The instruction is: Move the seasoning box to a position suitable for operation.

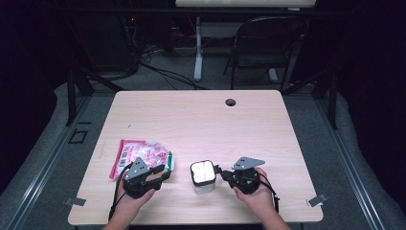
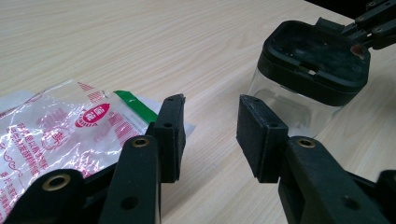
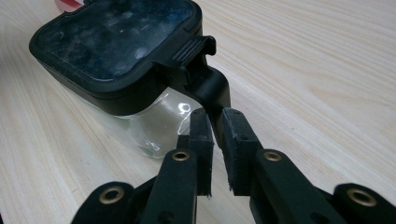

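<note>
Jar [image 1: 203,177] near table's front edge—right tongs [image 3: 214,128] clamp its latch, left tongs [image 2: 210,135] apart.

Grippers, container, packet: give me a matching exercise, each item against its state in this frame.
Items:
1. left gripper
2. right gripper
3. clear container
4. snack packet

States:
A. lying flat on the table
B. open, holding nothing
C. upright, black lid on
D. shut on the lid's latch tab

Pairs: 1-B, 2-D, 3-C, 4-A
</note>
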`<state>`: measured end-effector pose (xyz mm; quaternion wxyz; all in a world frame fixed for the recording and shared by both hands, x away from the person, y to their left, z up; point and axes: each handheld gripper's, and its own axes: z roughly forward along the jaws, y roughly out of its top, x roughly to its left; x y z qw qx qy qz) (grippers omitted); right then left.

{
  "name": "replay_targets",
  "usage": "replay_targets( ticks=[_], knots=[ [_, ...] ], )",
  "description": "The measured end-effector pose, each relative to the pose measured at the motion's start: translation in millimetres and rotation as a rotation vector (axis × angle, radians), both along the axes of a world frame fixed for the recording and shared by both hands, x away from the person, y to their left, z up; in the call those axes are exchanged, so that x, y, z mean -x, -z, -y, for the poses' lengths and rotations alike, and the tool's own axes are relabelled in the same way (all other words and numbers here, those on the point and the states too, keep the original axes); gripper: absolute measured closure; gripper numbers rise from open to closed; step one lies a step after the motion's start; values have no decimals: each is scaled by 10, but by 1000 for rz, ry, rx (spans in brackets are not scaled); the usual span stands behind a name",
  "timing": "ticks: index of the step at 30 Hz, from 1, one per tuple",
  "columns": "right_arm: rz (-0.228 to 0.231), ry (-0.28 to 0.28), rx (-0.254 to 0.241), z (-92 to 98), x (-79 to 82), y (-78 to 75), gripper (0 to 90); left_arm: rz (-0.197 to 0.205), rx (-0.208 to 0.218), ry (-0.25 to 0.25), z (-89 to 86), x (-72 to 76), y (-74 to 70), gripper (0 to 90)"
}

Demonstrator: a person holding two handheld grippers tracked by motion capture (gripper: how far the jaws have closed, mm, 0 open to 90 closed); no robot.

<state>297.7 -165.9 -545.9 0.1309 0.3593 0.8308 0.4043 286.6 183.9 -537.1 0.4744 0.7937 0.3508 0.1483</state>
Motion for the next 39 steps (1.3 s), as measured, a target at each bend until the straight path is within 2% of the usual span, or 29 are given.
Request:
replay_targets(
  ticks=[8, 12, 13, 15, 17, 23, 27, 28, 31, 39],
  knots=[
    [-2, -25, -17, -104, -3, 12, 835, 8, -1, 17, 29, 25, -18, 658],
    [-2, -43, -17, -123, 10, 5, 833, -3, -2, 13, 40, 29, -23, 668],
    [1, -45, -37, -110, 28, -15, 824, -7, -14, 6, 38, 24, -24, 685],
    [1, -47, -47, -99, 37, -29, 818, -10, -13, -1, 36, 22, -24, 705],
    [-3, -35, -98, -62, 71, -105, 822, -22, -5, -4, 40, 20, -31, 721],
    [26, -23, -127, -40, 117, -234, 838, -15, -11, 17, 84, 23, -43, 767],
    [33, -6, -149, -34, 108, -283, 853, -28, -12, 21, 139, 29, -41, 796],
    [37, 4, -173, -40, 97, -323, 864, -28, -11, 34, 161, 26, -37, 807],
    [49, 10, -187, -65, 86, -372, 873, -32, -27, 57, 228, 39, -34, 830],
    [49, -6, -186, -178, 58, -363, 881, -42, -56, 113, 379, 80, -4, 872]
  ],
)
